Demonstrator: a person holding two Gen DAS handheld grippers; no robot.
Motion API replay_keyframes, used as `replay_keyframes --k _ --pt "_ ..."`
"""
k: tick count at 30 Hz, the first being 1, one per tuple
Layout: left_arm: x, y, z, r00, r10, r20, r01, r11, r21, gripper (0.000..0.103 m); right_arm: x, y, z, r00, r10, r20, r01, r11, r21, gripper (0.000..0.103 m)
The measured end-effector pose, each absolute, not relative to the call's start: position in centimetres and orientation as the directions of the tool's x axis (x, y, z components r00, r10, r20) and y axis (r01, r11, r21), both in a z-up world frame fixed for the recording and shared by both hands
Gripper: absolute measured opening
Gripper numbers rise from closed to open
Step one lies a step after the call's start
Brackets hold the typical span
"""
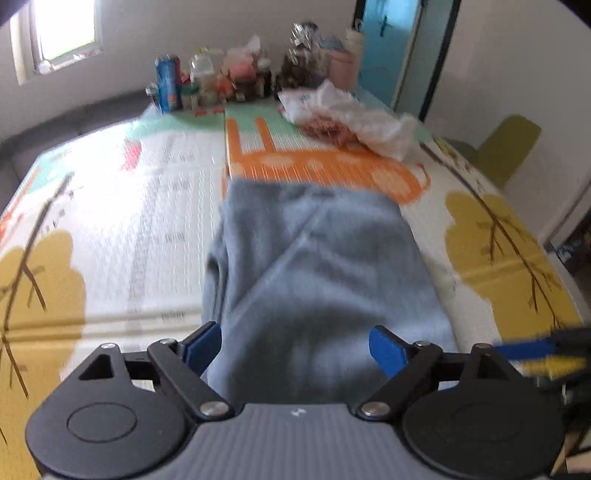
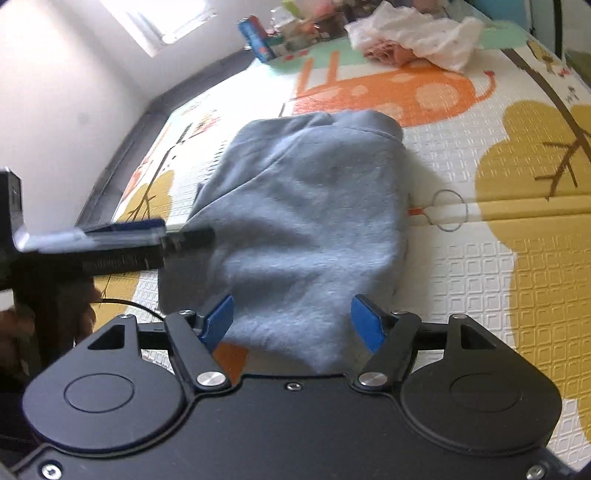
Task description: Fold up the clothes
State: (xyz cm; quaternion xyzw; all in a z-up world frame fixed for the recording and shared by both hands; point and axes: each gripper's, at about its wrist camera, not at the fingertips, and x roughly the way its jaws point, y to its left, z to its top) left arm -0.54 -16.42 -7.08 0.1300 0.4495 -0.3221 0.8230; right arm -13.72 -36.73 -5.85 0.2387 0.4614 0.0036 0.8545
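Two wide-open, empty tongs, left (image 1: 295,349) and right (image 2: 291,323), over grey garment (image 2: 306,221); white clothes heap (image 2: 417,35) beyond.

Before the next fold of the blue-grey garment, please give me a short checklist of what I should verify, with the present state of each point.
1. Left gripper open: ok, blue pads wide apart, garment between them.
2. Right gripper open: ok, pads apart over the near edge.
3. Blue-grey garment lies flat on the play mat: not ok, it is bunched with wrinkles.
4. Grippers apart from each other: ok, the left one is seen at the left side of the right wrist view, not touching.
5. White cloth pile apart from the garment: ok.
6. Thin wire loop beside the garment's right edge: cannot tell if it touches.
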Motion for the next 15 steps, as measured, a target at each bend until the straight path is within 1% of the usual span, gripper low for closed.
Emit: replay_keyframes --k 3,4,5,8,9,10,12,13,14,15 --pt "-2.0 -15.6 -8.2 0.402 -0.374 -0.836 0.654 0.756 -0.024 0.089 -13.7 -35.6 -6.1 0.546 0.205 -0.812 0.178 0.919 0.352 0.064" --pt "-2.4 -15.4 -8.4 0.405 -0.368 -0.837 0.658 0.753 -0.012 0.089 -13.6 -35.3 -6.2 0.538 0.199 -0.819 0.166 0.928 0.334 0.060" --pt "-2.6 -15.3 -8.7 0.404 -0.363 -0.840 0.661 0.751 -0.006 0.089 -13.6 -35.0 -6.4 0.526 0.200 -0.826 0.157 0.933 0.325 0.053" --pt "-3.3 -14.7 -9.0 0.391 -0.376 -0.840 0.667 0.745 -0.023 0.084 -13.4 -34.4 -7.1 0.494 0.201 -0.846 0.131 0.945 0.301 0.043" --pt "-3.5 -14.6 -9.0 0.396 -0.382 -0.835 0.670 0.742 -0.022 0.082 -13.4 -34.2 -7.4 0.486 0.199 -0.851 0.124 0.948 0.293 0.041" --pt "-3.7 -14.5 -9.0 0.408 -0.383 -0.829 0.669 0.744 -0.014 0.077 -13.4 -34.1 -7.6 0.479 0.197 -0.856 0.117 0.952 0.284 0.040" --pt "-4.0 -14.4 -8.9 0.428 -0.382 -0.820 0.663 0.748 -0.003 0.070 -13.4 -33.9 -7.9 0.469 0.195 -0.861 0.108 0.955 0.276 0.037" --pt "-4.0 -14.3 -8.9 0.432 -0.381 -0.818 0.660 0.751 -0.001 0.063 -13.4 -33.9 -8.0 0.468 0.196 -0.862 0.108 0.955 0.276 0.032" --pt "-4.1 -14.2 -8.6 0.440 -0.388 -0.810 0.656 0.755 -0.006 0.059 -13.5 -33.9 -8.1 0.467 0.197 -0.862 0.108 0.955 0.277 0.025" --pt "-4.1 -14.0 -8.4 0.448 -0.398 -0.801 0.651 0.759 -0.013 0.056 -13.5 -33.9 -8.2 0.466 0.199 -0.862 0.108 0.955 0.278 0.020"
